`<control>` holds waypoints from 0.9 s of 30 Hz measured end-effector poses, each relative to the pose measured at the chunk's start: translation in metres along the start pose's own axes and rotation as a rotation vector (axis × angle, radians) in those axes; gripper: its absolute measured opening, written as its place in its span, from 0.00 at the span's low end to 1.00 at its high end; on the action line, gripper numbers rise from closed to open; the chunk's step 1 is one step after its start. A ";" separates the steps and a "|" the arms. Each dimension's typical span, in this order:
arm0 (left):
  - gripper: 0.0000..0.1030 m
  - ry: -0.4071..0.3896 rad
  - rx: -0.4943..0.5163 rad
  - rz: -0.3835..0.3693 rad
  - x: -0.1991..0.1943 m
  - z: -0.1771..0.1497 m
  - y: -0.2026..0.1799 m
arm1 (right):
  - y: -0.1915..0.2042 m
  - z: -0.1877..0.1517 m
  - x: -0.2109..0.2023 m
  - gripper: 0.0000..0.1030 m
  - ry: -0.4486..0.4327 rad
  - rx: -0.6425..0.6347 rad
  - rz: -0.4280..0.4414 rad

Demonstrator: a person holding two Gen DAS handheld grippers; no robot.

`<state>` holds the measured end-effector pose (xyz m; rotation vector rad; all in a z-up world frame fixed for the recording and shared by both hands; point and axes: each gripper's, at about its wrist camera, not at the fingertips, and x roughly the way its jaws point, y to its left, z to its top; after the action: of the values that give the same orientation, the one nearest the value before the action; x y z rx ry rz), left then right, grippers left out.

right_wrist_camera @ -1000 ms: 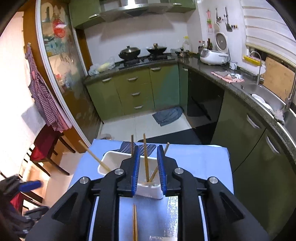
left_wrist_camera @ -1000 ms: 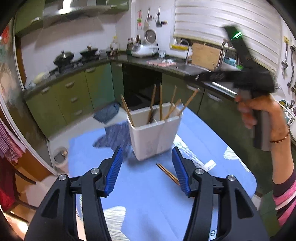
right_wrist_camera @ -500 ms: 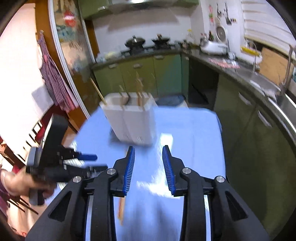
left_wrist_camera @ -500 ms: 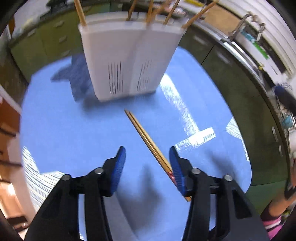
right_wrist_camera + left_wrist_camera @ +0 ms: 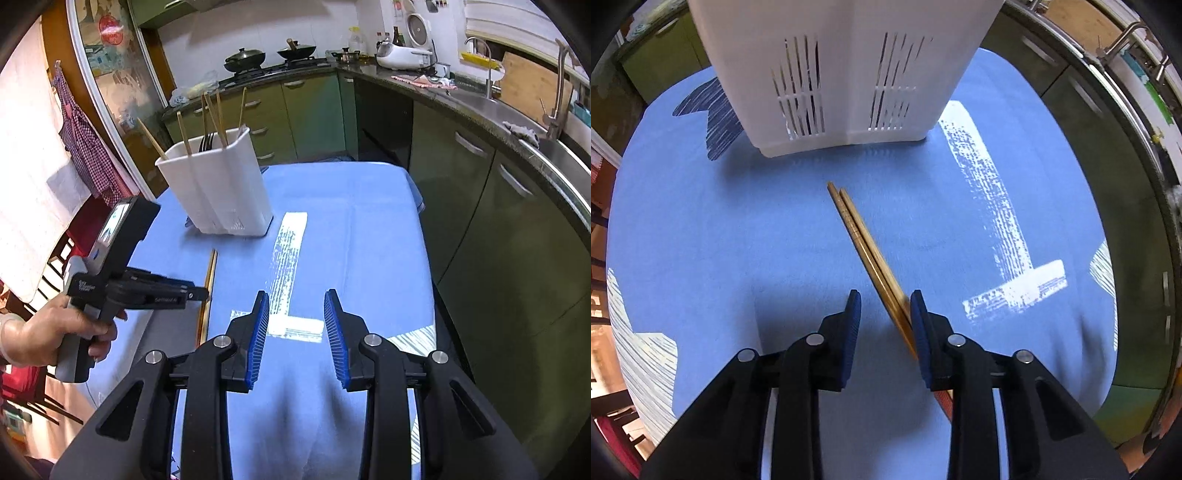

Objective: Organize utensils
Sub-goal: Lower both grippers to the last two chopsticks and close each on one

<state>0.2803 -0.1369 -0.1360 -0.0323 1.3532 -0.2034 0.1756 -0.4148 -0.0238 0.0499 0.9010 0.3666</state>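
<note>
Blue tablecloth (image 5: 354, 229), green kitchen cabinets (image 5: 314, 110), stovetop pans (image 5: 245, 59)

Black angular gripper arms, ribbed blue fingers (image 5: 258, 339), silver screws, grey handle, white lettering

Bright, even indoor light, heavy fisheye bend.
Soft shadows pool on the blue tablecloth (image 5: 701, 240) beneath the near fingers; right edge smears slightly.
</note>
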 end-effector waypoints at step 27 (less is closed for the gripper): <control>0.09 0.043 -0.006 0.041 0.007 0.012 0.007 | 0.013 0.009 0.020 0.34 0.045 -0.035 0.028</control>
<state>0.2945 -0.1327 -0.1413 -0.0055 1.3957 -0.1661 0.1899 -0.3954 -0.0305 0.0221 0.9392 0.4108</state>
